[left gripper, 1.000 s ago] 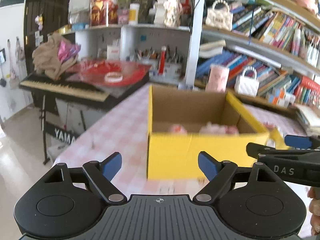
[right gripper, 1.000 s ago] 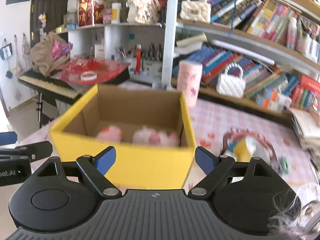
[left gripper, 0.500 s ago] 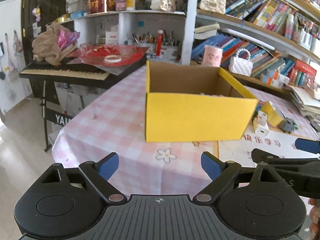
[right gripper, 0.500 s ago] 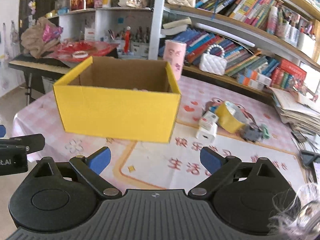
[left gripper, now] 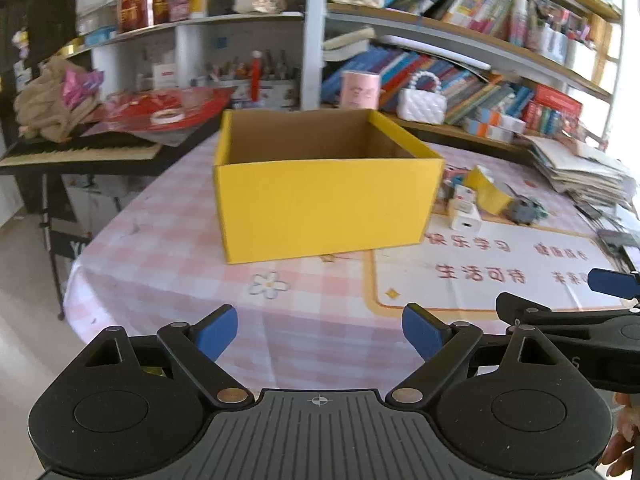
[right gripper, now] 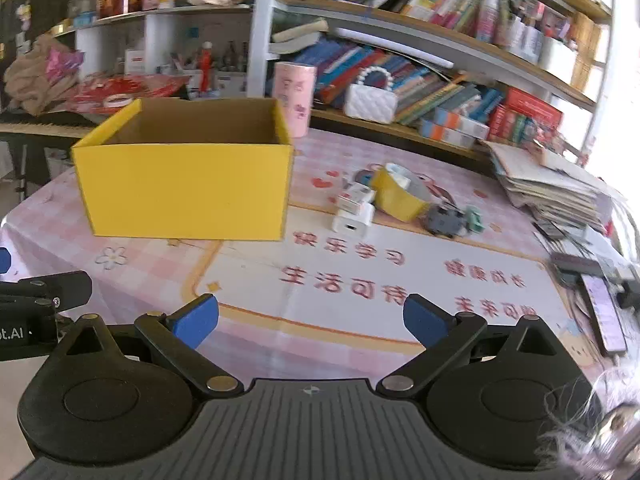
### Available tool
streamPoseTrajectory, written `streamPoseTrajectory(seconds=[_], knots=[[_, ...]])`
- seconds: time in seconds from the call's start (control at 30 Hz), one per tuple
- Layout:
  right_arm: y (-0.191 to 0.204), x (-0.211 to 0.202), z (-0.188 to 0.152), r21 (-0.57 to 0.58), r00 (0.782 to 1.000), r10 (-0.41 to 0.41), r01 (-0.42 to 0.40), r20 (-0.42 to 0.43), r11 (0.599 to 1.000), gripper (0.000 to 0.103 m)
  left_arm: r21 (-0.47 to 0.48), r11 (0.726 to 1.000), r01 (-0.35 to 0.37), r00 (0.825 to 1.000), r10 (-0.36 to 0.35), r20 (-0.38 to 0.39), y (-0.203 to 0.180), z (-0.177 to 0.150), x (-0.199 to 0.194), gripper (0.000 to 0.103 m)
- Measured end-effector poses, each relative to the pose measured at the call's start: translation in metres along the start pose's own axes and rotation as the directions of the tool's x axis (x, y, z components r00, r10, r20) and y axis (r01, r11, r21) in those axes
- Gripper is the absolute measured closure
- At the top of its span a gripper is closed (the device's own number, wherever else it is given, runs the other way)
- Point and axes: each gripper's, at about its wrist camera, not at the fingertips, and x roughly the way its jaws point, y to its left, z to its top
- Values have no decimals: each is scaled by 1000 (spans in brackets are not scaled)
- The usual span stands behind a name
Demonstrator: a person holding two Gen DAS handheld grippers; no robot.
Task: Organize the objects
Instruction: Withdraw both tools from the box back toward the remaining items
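An open yellow cardboard box [left gripper: 324, 208] [right gripper: 184, 192] stands on the pink checked tablecloth; from here its inside is hidden. To its right lie white chargers [right gripper: 352, 222] [left gripper: 464, 220], a small tipped yellow box [right gripper: 398, 196] and a grey toy [right gripper: 444, 220]. My left gripper [left gripper: 319, 330] hangs open and empty over the table's near edge, well short of the box. My right gripper [right gripper: 310, 320] is beside it over the printed mat [right gripper: 360, 280], its jaws opening with nothing between them.
A pink cup [right gripper: 294, 96] and a white handbag [right gripper: 370, 100] stand behind the box by the bookshelves. A stack of papers [right gripper: 552, 188] and a phone [right gripper: 604, 312] lie at the right. A keyboard piano [left gripper: 76, 152] stands left of the table.
Both grippers have drawn back from the yellow box and dropped lower, so the pink toys inside it are out of sight. The jaws of both stand wider.
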Motion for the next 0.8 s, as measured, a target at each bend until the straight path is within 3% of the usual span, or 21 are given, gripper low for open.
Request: streamPoseTrajectory(seconds=[0.23,0.8], knots=[[-26,-2,-6,84,998,-53,54,-19,995,3,62,997,41,999,-41,1,-21,3,4,11],[-91,24,-1,144,988,-138,146,-65,979,0,99,990,98,995,-97,-18,-79,30,44,11]])
